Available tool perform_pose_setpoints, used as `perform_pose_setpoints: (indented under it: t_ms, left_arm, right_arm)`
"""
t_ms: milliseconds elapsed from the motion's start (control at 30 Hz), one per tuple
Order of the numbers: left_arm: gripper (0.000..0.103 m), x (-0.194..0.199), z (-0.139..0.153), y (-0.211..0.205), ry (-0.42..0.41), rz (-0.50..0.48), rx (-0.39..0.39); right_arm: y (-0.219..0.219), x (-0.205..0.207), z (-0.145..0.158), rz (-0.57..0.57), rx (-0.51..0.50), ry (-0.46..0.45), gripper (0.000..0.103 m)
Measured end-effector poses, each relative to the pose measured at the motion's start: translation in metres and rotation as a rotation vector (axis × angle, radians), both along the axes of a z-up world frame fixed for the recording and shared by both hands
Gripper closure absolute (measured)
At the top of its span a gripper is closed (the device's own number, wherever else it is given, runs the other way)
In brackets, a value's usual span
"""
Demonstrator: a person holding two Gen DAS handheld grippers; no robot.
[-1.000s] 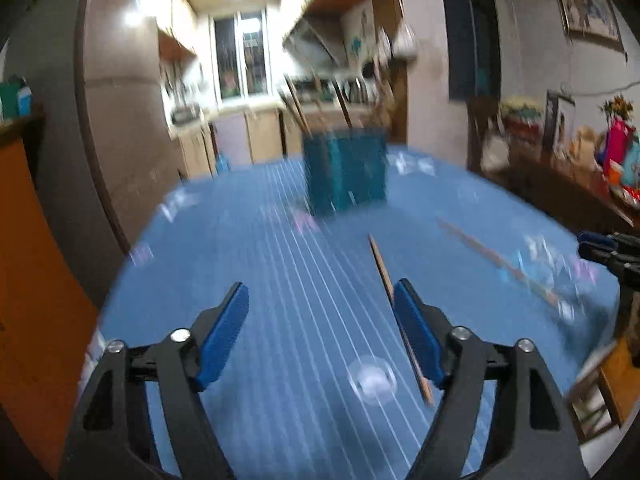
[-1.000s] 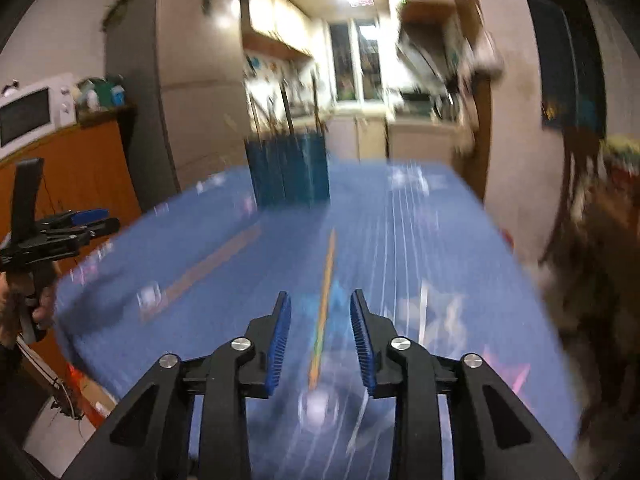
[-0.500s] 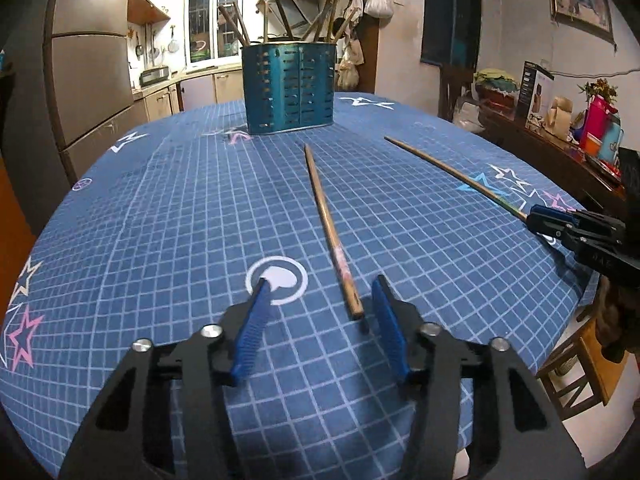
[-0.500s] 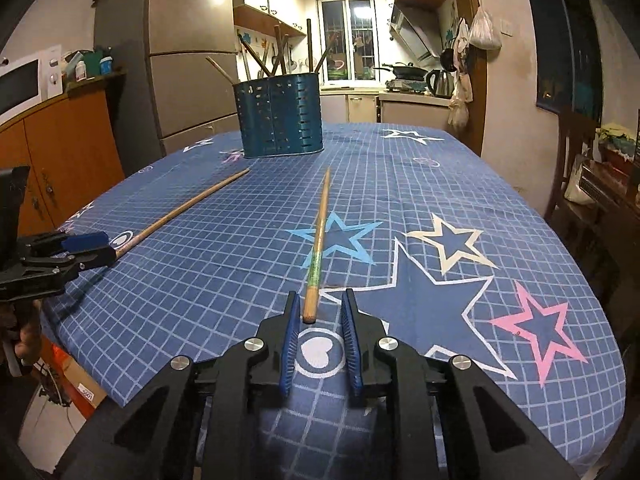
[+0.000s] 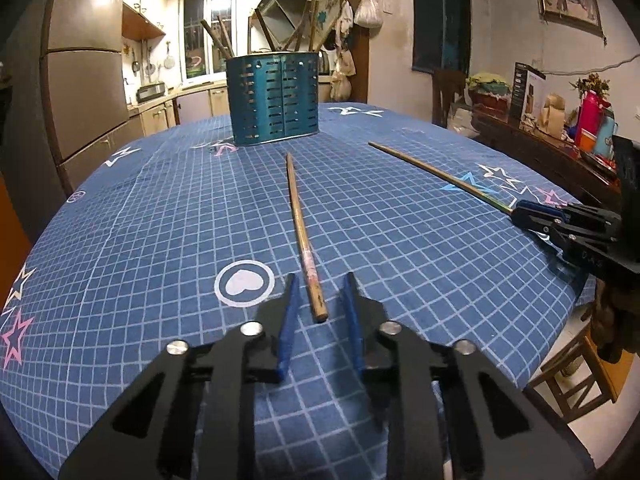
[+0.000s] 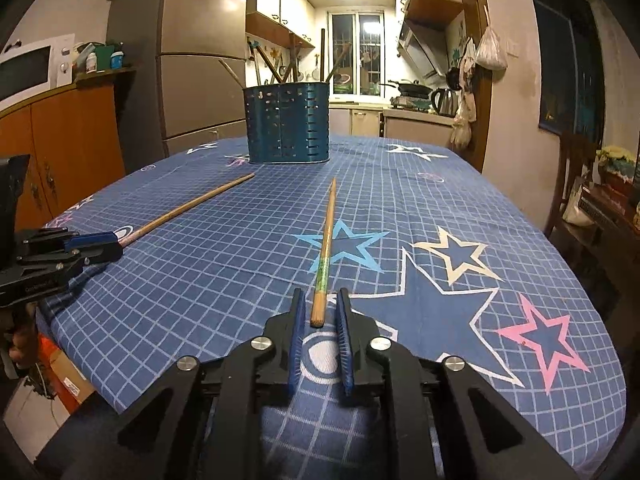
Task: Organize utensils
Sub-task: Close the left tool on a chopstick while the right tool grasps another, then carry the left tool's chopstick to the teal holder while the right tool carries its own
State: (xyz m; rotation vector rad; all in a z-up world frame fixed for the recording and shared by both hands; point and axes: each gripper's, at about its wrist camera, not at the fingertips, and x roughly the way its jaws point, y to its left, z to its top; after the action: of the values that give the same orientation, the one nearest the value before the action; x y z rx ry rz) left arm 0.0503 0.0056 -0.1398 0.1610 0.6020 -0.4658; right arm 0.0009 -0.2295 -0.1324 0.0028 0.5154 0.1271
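Chopstick, pink-marked: long wooden stick lying flat on the blue checked cloth; thick end nearest the left wrist view, thin tip pointing toward the holder; a worn pink band near the thick end.
Chopstick, green-marked: wooden stick lying flat across a light-blue star print; thick end nearest the right wrist view, green band near it; well apart from the other.
Holder: blue metal tub with slotted walls, upright at the far side of the table, several wooden sticks leaning inside.

Left claw closing around chopstick, pads apart
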Motion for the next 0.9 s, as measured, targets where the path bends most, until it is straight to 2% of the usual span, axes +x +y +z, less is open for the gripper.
perform_pose_setpoints:
  t_ms: [33, 133, 267, 433, 700, 900]
  left_arm:
    - [0.094, -0.001, 0.000, 0.000, -0.003, 0.008, -0.002]
    - [0.098, -0.001, -0.001, 0.002, -0.006, 0.033, -0.019]
    - [0.098, -0.004, 0.001, 0.005, -0.001, 0.047, -0.032]
    - [0.098, -0.013, 0.014, 0.013, -0.016, 0.062, -0.059]
    - [0.098, -0.032, 0.067, 0.022, -0.131, 0.053, -0.093]
    - [0.098, -0.023, 0.111, 0.020, -0.232, 0.038, -0.109]
  right_arm:
    - [0.001, -0.002, -0.001, 0.000, 0.001, -0.003, 0.094]
    - [0.002, -0.005, -0.002, -0.009, 0.009, -0.017, 0.095]
    - [-0.001, -0.010, 0.001, -0.025, 0.023, -0.032, 0.095]
    - [-0.006, -0.026, 0.022, -0.031, 0.026, -0.081, 0.095]
    - [-0.011, -0.045, 0.075, -0.018, -0.006, -0.194, 0.095]
    - [-0.017, -0.038, 0.117, 0.021, -0.037, -0.265, 0.095]
